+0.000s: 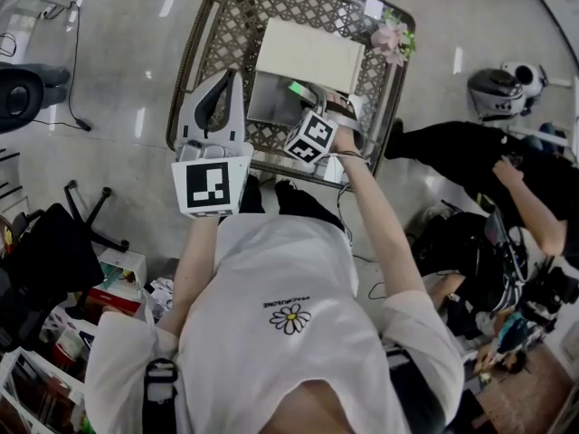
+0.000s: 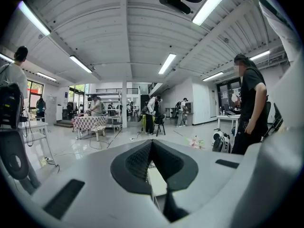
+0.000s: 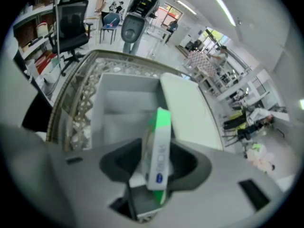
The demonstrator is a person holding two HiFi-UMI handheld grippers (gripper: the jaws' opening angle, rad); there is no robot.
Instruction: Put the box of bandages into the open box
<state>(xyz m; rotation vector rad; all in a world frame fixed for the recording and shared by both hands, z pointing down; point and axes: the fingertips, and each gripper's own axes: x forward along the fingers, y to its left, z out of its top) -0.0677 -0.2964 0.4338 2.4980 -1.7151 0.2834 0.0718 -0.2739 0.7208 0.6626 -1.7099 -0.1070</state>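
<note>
Standing bandage box [image 3: 159, 148] between parted jaws

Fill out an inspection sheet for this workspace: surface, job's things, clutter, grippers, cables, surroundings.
Surface: table with a lattice top and a metal rim.
Job's things: box of bandages stands on edge between the right gripper's jaws, over the open box; its lid is folded back.
Clutter: pink flower at the table's far corner.
Grippers: right gripper open, pads off the box of bandages; left gripper shut, nothing between its jaws.
Cables: cable on the floor at left.
Surroundings: office chair; person in black at right.
</note>
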